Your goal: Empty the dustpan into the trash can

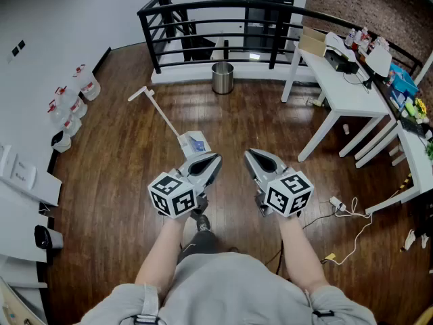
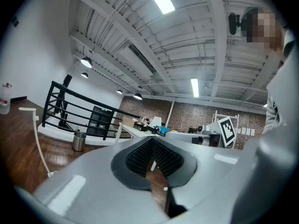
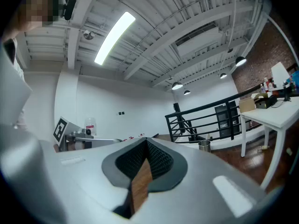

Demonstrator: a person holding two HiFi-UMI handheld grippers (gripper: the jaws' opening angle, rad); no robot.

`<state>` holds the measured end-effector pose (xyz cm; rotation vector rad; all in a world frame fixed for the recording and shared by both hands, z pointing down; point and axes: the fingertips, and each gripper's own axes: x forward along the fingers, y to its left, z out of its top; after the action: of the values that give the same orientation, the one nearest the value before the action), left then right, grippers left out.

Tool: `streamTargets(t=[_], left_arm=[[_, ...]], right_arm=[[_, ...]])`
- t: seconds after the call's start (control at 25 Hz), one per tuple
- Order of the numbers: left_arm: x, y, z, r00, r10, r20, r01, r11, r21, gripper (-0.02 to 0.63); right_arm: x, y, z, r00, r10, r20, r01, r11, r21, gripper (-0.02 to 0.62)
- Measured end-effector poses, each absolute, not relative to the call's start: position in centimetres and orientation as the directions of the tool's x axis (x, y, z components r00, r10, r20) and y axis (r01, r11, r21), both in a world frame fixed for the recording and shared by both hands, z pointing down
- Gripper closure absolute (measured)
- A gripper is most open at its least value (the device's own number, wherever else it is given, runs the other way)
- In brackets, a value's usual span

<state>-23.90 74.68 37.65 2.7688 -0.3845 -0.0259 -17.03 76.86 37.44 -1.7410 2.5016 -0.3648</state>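
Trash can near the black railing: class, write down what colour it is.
The trash can is shiny silver metal. The head view shows it best.

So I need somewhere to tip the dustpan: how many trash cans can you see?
1. A metal trash can stands on the wood floor in front of the black railing, ahead of the dustpan. Another could be hidden behind the white table.

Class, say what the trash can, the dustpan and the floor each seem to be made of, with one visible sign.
Trash can: likely bare metal, silvery with a soft sheen.
Dustpan: probably plastic, with a matt white handle and pale pan; not certain.
Floor: dark wood planks, glossy, with board seams and reflected light.
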Motion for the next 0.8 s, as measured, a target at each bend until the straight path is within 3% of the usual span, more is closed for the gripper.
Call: streamTargets(t=[0.8], left_arm=[[-27.3, 49.1, 38.9, 0.939, -0.343, 0.03, -0.337, -0.899, 0.28, 0.6]], right_arm=[[-20.4, 51.4, 38.3, -0.378, -0.912, 0.16, -0.918, 0.348, -0.189, 0.595]])
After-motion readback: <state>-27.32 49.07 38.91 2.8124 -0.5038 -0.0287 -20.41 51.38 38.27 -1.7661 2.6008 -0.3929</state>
